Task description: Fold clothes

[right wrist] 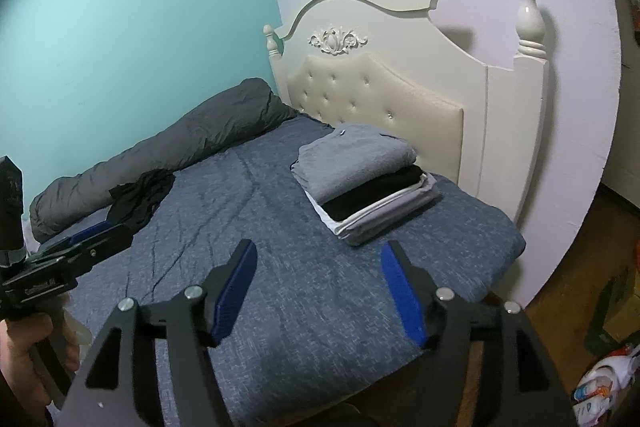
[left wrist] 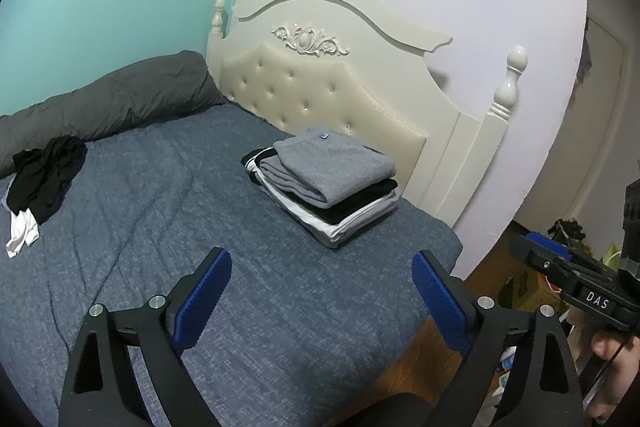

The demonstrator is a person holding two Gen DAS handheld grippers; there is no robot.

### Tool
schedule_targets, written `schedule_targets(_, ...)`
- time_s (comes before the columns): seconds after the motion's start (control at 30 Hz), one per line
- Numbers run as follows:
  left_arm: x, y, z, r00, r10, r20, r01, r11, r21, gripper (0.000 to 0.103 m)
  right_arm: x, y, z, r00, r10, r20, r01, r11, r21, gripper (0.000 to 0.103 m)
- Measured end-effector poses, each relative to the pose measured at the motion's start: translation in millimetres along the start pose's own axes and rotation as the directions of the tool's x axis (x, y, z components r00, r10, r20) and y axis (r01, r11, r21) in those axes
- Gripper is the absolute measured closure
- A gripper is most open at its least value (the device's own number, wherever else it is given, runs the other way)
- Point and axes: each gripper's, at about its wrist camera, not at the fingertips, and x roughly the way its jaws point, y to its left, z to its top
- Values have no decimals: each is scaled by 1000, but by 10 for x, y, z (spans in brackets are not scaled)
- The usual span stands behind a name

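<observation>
A stack of folded clothes (left wrist: 324, 183), grey on top with black, white and grey layers under it, sits on the blue bedspread (left wrist: 160, 227) near the headboard; it also shows in the right wrist view (right wrist: 360, 183). A crumpled heap of black and white clothes (left wrist: 38, 183) lies at the far left of the bed, and its black part shows in the right wrist view (right wrist: 140, 199). My left gripper (left wrist: 322, 291) is open and empty above the bed's near edge. My right gripper (right wrist: 318, 283) is open and empty, held above the bed in front of the stack.
A rolled grey duvet (left wrist: 112, 103) lies along the teal wall. The cream headboard (left wrist: 340, 83) with posts stands behind the stack. Wooden floor (right wrist: 580, 239) with clutter lies to the right of the bed.
</observation>
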Motion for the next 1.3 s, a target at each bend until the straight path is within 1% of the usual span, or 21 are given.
schedule_targets(0.17, -37, -2, -6, 1000, 3, 4, -3, 1000, 7, 4, -40, -6, -26, 1000, -11, 9, 11, 1000, 1, 30)
schedule_targets(0.2, -42, -3, -10, 1000, 6, 5, -6, 1000, 6, 1, -40, -6, -29, 1000, -12, 9, 12, 1000, 1, 30)
schedule_targets(0.27, -50, 1, -17, 1000, 12, 7, -12, 1000, 5, 0, -49, -4, -40, 1000, -17, 13, 17, 1000, 1, 28)
schedule_targets(0.4, -71, 8, -36, 1000, 17, 2, -17, 1000, 5, 0, -85, 7, -51, 1000, -21, 23, 21, 1000, 0, 20)
schedule_targets(0.57, -104, 15, -45, 1000, 20, 3, -20, 1000, 8, 0, -121, 26, -62, 999, -27, 33, 27, 1000, -5, 17)
schedule_targets(0.63, -126, 13, -49, 1000, 23, 7, -23, 1000, 7, 0, -132, 38, -73, 999, -33, 34, 33, 999, -8, 14)
schedule_targets(0.7, -142, 8, -55, 1000, 24, 8, -24, 1000, 8, 0, -144, 47, -85, 999, -36, 35, 37, 999, -8, 7)
schedule_targets(0.8, -168, 5, -57, 1000, 27, 13, -27, 1000, 13, 0, -162, 53, -92, 999, -38, 38, 38, 999, -2, 5)
schedule_targets(1.0, -204, 3, -67, 999, 33, 13, -33, 999, 11, 0, -205, 81, -104, 998, -46, 49, 47, 999, -6, 3)
schedule_targets(1.3, -249, -24, -85, 1000, 14, 11, -15, 1000, 22, 0, -250, 84, -119, 998, -44, 49, 45, 999, -4, 3)
